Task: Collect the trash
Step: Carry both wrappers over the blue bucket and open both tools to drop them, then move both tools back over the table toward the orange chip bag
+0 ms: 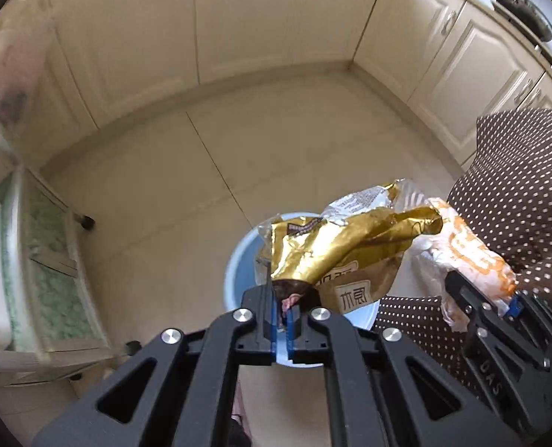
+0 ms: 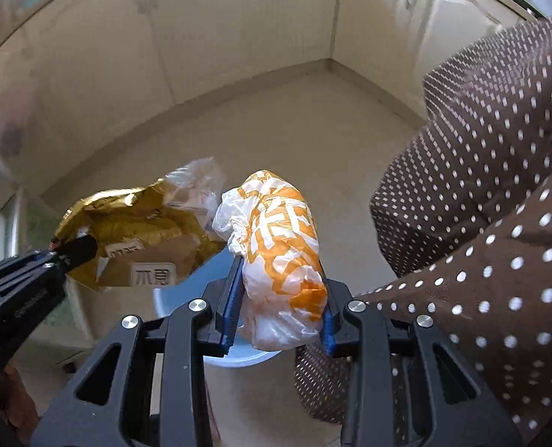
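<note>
My left gripper (image 1: 284, 307) is shut on the corner of a crumpled gold snack wrapper (image 1: 335, 246), which hangs over a light blue bin (image 1: 238, 272) on the floor. The same wrapper (image 2: 142, 231) and left gripper (image 2: 58, 251) show at the left of the right wrist view. My right gripper (image 2: 279, 309) is shut on a bunched white and orange plastic bag (image 2: 279, 246), held above the blue bin (image 2: 171, 301). In the left wrist view that bag (image 1: 466, 249) and the right gripper (image 1: 481, 298) sit at the right.
Cream kitchen cabinets (image 1: 238, 18) line the far walls above a beige tiled floor (image 1: 164, 171). A white cart with green panels (image 1: 48, 260) stands at the left. A person's brown polka-dot clothing (image 2: 492, 223) fills the right side, close to the bin.
</note>
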